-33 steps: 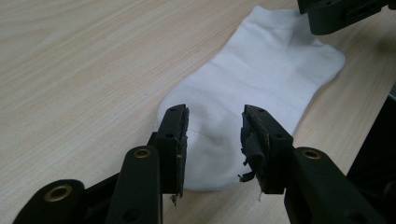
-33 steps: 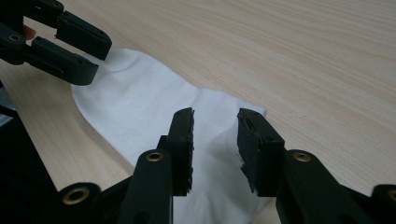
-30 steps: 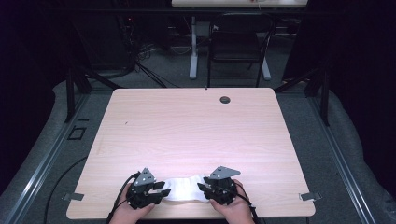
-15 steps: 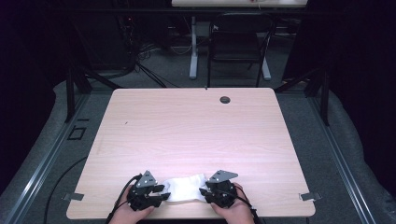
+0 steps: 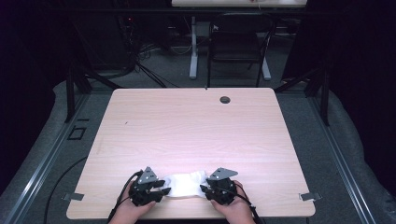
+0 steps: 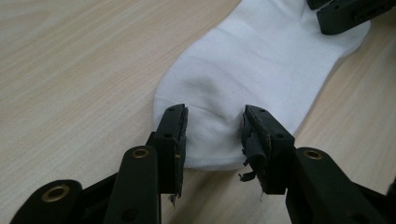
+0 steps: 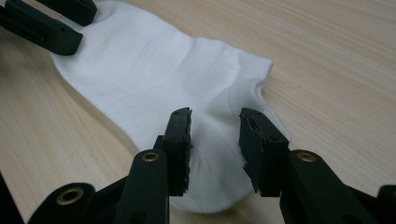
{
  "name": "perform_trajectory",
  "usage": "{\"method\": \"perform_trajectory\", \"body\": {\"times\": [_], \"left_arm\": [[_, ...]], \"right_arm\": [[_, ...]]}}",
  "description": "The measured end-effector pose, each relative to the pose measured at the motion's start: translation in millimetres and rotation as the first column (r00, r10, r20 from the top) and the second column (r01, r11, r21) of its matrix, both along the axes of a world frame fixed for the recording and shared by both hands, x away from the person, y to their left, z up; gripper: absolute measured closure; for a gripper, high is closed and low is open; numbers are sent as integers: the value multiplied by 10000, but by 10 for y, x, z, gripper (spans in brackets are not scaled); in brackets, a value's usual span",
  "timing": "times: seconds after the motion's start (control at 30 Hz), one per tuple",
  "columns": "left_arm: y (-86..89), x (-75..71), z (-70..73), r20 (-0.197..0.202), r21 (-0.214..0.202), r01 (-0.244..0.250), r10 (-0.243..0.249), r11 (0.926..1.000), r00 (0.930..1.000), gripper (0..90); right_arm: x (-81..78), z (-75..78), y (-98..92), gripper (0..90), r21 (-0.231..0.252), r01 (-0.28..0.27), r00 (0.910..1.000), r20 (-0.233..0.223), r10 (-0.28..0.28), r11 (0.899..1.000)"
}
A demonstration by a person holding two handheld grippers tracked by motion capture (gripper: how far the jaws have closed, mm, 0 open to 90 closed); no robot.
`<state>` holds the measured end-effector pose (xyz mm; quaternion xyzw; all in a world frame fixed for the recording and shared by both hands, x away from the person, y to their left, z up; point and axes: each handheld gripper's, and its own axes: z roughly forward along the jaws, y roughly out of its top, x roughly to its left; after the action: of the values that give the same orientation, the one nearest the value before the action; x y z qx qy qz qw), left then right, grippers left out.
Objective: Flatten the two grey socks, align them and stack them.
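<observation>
The left gripper (image 6: 212,135) stands with jaws apart over one end of the white sock (image 5: 187,184); the right gripper (image 7: 215,140), jaws also apart, straddles the sock's other end. The sock lies flat at the near edge of the table (image 5: 196,126), between both hands.

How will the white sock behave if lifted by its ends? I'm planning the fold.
The white sock lies flat and creased, so it is probably floppy and will sag in the middle. Thin knit suggests it is light. On the smooth table it may slide when pushed.
</observation>
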<state>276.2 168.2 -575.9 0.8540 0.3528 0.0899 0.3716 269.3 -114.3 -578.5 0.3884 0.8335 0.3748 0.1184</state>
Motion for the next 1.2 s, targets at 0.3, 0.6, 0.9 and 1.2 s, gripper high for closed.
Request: {"method": "perform_trajectory", "body": {"times": [0.3,0.6,0.9,1.2], "left_arm": [[-6,136,-15,74,-186,-198,199,9996,9998,596],[-16,212,-25,152,-294,-278,283,9992,9995,596],[-17,261,-33,85,-445,-391,395,9982,9992,596],[-8,272,-27,-6,-539,-480,481,9974,9988,593]], "right_arm": [[137,-17,-17,642,235,229,9997,53,-230,9995],[196,-24,-37,642,263,295,9995,106,-297,9992],[231,-26,-46,641,239,361,9992,149,-365,9991],[259,-22,-52,627,409,461,9989,-9,-461,9981]]}}
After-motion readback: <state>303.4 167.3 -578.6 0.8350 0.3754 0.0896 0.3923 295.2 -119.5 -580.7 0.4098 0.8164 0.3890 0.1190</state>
